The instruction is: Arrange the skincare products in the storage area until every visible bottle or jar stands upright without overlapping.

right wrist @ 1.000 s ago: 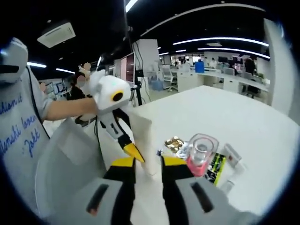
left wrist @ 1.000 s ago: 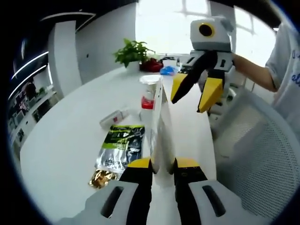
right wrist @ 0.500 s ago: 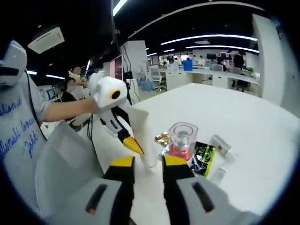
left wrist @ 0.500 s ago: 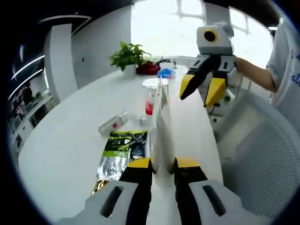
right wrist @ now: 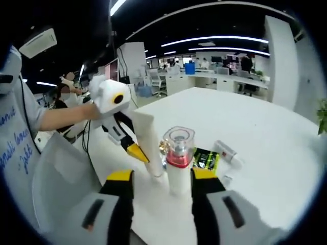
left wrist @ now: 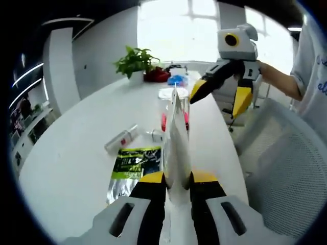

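Left hand-held gripper (left wrist: 171,178) grasps an upright white tube (left wrist: 175,138).
Right hand-held gripper (right wrist: 157,176), released, faces the upright bottle (right wrist: 178,158) between its jaws.

We see a white tube (right wrist: 147,145) standing upright on its cap. Just beside it stands a white bottle (right wrist: 178,162) with a pink band and clear cap — upright too. A small clear bottle (left wrist: 121,139) lies flat.
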### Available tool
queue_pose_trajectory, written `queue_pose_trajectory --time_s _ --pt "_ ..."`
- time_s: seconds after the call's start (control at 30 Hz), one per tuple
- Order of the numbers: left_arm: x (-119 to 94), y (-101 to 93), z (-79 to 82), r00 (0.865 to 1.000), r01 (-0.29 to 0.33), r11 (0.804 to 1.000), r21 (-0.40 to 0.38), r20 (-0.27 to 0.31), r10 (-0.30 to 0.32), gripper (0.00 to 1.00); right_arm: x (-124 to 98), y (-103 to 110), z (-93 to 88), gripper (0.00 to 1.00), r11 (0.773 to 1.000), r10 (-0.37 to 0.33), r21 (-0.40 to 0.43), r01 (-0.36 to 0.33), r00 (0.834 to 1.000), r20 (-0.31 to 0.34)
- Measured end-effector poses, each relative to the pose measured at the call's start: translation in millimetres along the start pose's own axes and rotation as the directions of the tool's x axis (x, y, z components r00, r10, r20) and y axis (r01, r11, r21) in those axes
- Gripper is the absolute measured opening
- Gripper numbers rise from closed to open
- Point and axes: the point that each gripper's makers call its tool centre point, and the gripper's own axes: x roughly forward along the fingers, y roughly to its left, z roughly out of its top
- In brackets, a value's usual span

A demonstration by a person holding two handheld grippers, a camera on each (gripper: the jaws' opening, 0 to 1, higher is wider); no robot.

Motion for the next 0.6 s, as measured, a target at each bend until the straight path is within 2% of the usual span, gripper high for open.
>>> queue_pose_trajectory --time_s 0.23,0.6 --pt "4 1.1 2.9 1.0 0.008 1.0 0.004 0.004 -0.008 0.14 -3 -8 0.2 0.69 0.997 -0.058 0.042 0.058 0.998 0.01" --pt "11 2.1 7.2 1.0 0.021 1.0 0.008 0.008 -0.021 0.14 -4 -4 -7.3 0.7 0.997 -0.052 0.05 0.053 0.999 -0.012"
